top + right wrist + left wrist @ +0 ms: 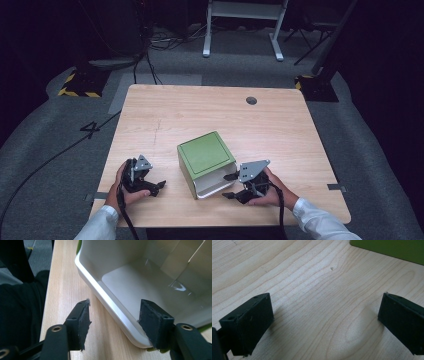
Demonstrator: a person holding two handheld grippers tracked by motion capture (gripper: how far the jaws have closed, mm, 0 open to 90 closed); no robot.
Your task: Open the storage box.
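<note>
A green box (206,152) with a white inside lies on its side in the middle of the wooden table (170,115), its open mouth (216,183) facing the near edge. My right gripper (230,186) is open at that mouth; in the right gripper view its jaws straddle the white rim (117,315), one outside on the wood and one inside the box. My left gripper (159,186) is open over bare wood to the left of the box, nothing between its jaws. A corner of the green box (392,248) shows at the top right of the left gripper view.
A round grommet hole (251,100) sits near the table's far edge. The table's near edge (47,297) runs close to my right gripper. Beyond the table are a white frame stand (245,25), floor cables and hazard-striped bases (80,82).
</note>
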